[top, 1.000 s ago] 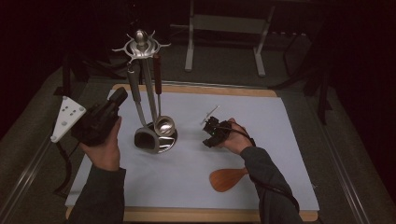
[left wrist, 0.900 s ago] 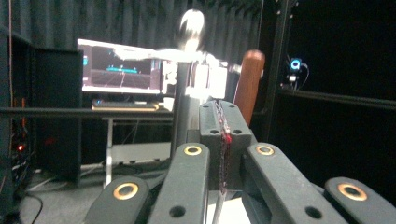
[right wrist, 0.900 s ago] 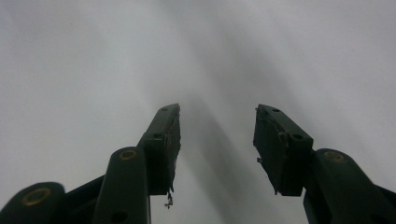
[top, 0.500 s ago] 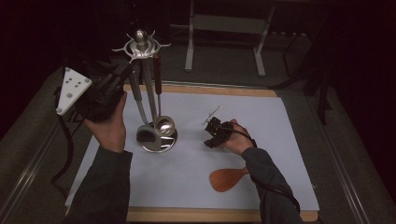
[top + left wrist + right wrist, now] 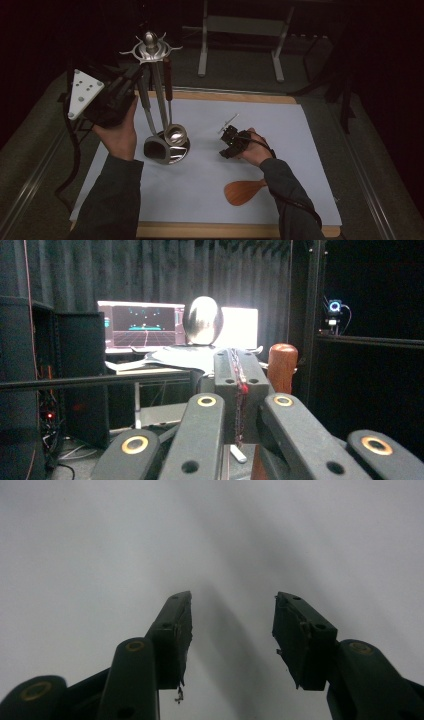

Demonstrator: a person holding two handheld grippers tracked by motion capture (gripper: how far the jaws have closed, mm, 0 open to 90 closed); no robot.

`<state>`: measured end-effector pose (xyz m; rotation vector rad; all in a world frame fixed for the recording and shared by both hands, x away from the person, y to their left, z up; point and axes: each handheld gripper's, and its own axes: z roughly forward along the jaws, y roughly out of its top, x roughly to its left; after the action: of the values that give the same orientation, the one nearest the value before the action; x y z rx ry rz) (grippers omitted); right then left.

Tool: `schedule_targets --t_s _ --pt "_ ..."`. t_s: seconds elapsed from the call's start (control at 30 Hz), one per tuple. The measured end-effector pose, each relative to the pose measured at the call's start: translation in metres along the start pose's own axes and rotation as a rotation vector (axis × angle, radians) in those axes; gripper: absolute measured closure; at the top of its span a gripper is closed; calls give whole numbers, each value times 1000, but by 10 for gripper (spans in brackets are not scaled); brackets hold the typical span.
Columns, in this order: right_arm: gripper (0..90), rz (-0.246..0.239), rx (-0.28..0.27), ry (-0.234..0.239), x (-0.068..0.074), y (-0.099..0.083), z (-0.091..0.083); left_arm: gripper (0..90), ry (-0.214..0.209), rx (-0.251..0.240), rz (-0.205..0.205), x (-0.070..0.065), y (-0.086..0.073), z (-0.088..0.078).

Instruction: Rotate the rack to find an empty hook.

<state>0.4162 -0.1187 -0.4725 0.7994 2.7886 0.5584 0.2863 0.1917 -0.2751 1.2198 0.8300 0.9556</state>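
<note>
Since a second ago the left gripper (image 5: 132,82) has risen from beside the stand's base to the top of the utensil stand (image 5: 150,50), near a hanging brown-handled ladle (image 5: 170,107). Its jaws are pressed together with nothing visibly between them. The right gripper (image 5: 229,140) has stayed low over the white mat (image 5: 280,145), jaws apart and empty. A wooden spatula (image 5: 242,191) lies on the mat near the right forearm, its handle hidden under the sleeve. The room behind is dark and hard to make out.
</note>
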Motion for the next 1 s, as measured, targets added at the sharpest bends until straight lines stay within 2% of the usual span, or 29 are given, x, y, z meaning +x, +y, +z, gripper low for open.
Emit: schedule_targets --t_s 0.4,0.57,0.9,1.0 --pt "498 -4 5 1 0 -1 2 900 16 5 10 2 0 -1" --pt "499 -4 4 0 0 -1 1 900 35 7 0 5 1 -3" --pt "499 -5 9 2 1 0 3 900 36 6 -4 8 1 -5" --pt "500 -7 11 2 0 -1 3 900 48 5 -5 10 1 -6"
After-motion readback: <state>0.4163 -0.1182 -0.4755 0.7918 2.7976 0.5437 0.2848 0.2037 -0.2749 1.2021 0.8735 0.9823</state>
